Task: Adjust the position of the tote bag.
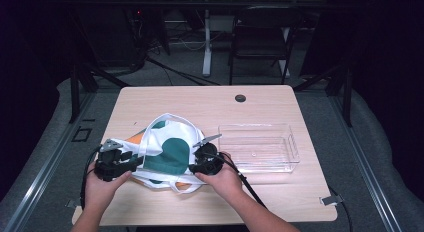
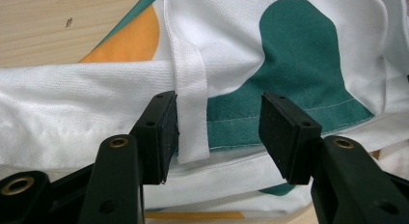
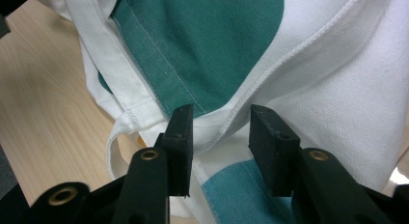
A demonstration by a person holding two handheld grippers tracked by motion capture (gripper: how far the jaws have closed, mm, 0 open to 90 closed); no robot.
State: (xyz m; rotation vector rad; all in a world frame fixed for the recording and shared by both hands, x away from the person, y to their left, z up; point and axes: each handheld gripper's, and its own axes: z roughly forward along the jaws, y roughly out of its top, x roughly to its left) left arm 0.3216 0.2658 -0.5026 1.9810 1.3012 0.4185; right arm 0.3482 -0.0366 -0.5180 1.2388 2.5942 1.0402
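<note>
Where the left gripper point(image 2: 219, 134) meets the cloth, its two black jaws stand apart with ribbed rubber pads, and a flat white strap point(image 2: 192, 108) of woven webbing hangs down just beside the inner face of one pad. Between the jaws lies the hem of a tote bag point(image 2: 299, 55), a canvas with a fine weave, white with rounded green shapes, an orange patch and a line of pale stitching along the green edge.

The right gripper point(image 3: 219, 142) is likewise parted, at a moderate width, its pads either side of a rolled white seam that curves across the bag point(image 3: 217, 40); the seam runs through the gap, but the pads do not press it.

From the high view, the bag point(image 1: 167, 152) lies crumpled on the near half of a pale wood-grain table point(image 1: 200, 99), its straps looping out at the front. The left gripper point(image 1: 136, 162) comes at its left edge and the right gripper point(image 1: 192, 168) at its right edge, each held low in a hand point(image 1: 102, 187), forearms angled inward from the near side. A clear, rectangular plastic tray point(image 1: 295, 147) sits just right of the bag.
</note>
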